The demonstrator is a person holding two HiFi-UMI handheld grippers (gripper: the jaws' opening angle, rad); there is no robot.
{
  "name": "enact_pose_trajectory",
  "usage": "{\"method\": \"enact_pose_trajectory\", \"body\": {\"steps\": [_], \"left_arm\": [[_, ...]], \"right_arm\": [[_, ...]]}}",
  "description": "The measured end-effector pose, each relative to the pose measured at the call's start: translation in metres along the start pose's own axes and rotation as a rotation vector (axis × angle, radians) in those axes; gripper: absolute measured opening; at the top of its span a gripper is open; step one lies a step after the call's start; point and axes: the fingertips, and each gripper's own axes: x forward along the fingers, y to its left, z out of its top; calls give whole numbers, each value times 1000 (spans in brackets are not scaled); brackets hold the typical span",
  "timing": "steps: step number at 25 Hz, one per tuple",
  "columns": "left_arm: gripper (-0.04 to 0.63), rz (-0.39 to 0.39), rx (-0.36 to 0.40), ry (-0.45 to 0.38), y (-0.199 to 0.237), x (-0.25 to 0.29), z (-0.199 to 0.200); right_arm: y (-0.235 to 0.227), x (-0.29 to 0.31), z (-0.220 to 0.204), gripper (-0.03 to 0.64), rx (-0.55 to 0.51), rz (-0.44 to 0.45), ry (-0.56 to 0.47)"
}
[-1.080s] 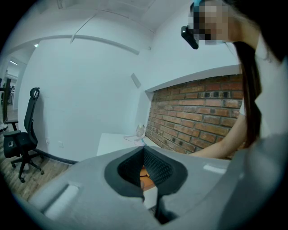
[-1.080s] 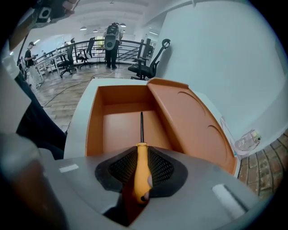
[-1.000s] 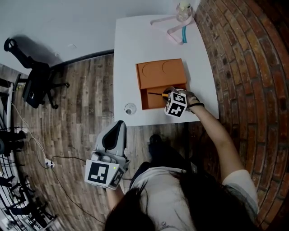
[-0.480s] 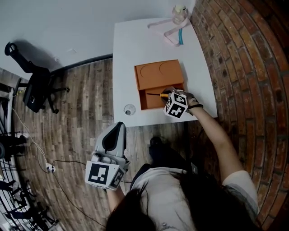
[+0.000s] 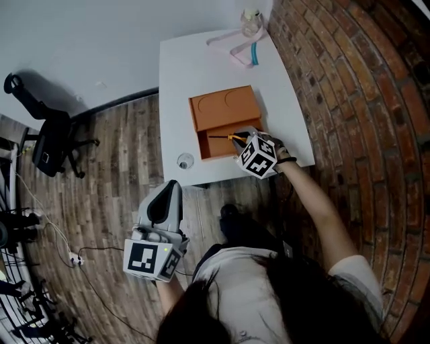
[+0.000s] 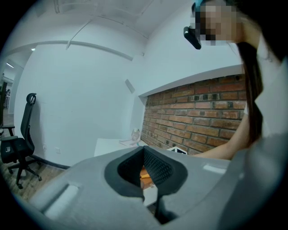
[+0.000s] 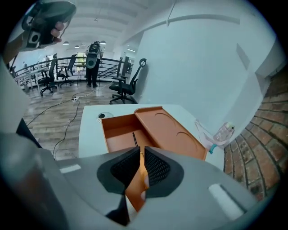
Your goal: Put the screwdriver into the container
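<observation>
The orange container (image 5: 225, 119) lies on the white table (image 5: 181, 74), with a lidded half at the back and an open compartment at the front. My right gripper (image 5: 244, 138) is at the container's near right corner, shut on the screwdriver (image 5: 225, 138) by its orange-yellow handle. The black shaft points left over the open compartment. In the right gripper view the handle (image 7: 137, 179) sits between the pads of the right gripper (image 7: 140, 155), and the shaft (image 7: 134, 138) reaches into the container (image 7: 168, 130). My left gripper (image 5: 166, 201) hangs below the table over the floor, jaws together and empty.
A small round clear object (image 5: 185, 160) sits near the table's front edge. At the far end stand a clear jar (image 5: 250, 20) and pink and teal strips (image 5: 243, 52). A brick wall (image 5: 349, 101) runs along the right. An office chair (image 5: 50, 138) and cables are on the wooden floor.
The head view has shifted, so the table sits further left. My right gripper still holds the screwdriver at the container's open compartment. The left gripper has hardly moved.
</observation>
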Motion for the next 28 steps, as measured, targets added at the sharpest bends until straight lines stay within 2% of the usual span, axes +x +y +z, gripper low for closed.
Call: {"method": "enact_pose_trajectory", "body": {"steps": [14, 28], "left_arm": [[2, -51, 37, -43, -34, -31, 3], [2, -79, 64, -75, -60, -77, 0]], "right_arm": [[12, -68, 10, 18, 140, -114, -119], [61, -144, 28, 15, 213, -191, -236]]}}
